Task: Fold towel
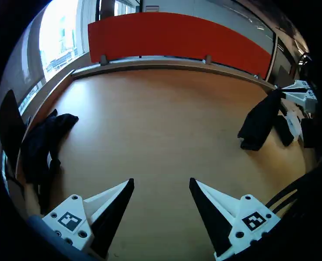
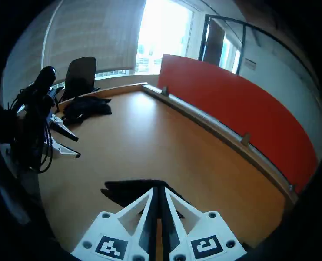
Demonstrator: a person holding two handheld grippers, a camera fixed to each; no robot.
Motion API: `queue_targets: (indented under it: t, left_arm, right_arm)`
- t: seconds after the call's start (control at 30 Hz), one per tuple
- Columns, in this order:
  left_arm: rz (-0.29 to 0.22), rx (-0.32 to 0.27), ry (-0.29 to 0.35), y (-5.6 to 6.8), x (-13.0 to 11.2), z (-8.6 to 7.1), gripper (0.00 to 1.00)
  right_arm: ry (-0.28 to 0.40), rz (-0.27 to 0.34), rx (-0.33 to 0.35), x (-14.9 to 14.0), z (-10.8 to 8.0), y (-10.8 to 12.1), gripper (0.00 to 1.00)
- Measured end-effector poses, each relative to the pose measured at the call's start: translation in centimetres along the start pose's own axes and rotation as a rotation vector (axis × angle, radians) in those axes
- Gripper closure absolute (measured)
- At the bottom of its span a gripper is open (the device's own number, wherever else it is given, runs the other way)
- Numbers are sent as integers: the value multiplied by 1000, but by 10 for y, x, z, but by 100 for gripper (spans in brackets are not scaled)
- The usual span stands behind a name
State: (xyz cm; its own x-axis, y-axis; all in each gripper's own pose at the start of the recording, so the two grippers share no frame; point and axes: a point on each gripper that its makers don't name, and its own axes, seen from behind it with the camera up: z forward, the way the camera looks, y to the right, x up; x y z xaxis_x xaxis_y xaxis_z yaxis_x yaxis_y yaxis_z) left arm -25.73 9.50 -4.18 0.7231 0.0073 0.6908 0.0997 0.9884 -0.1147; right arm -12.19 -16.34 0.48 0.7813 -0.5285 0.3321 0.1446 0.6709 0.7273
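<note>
Right gripper (image 2: 159, 191) aloft, seemingly on towel (image 2: 117, 188)

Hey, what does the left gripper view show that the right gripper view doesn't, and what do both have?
Left gripper view: the left gripper, open above the wooden table, and a side-on look at the right gripper with the dark towel hanging from it. Right gripper view: a close look along the right gripper, shut on that towel, plus the left gripper farther off with black cables. Shared: that table, red partition, bright window and second dark cloth heap.
</note>
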Motion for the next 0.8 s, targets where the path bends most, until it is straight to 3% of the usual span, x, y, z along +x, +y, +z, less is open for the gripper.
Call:
queue_targets:
  t: [0.8]
  left_arm:
    - [26,-19,8,6,5,1,6]
  right_arm:
    - [-2,17,-73,2,-25,38,96]
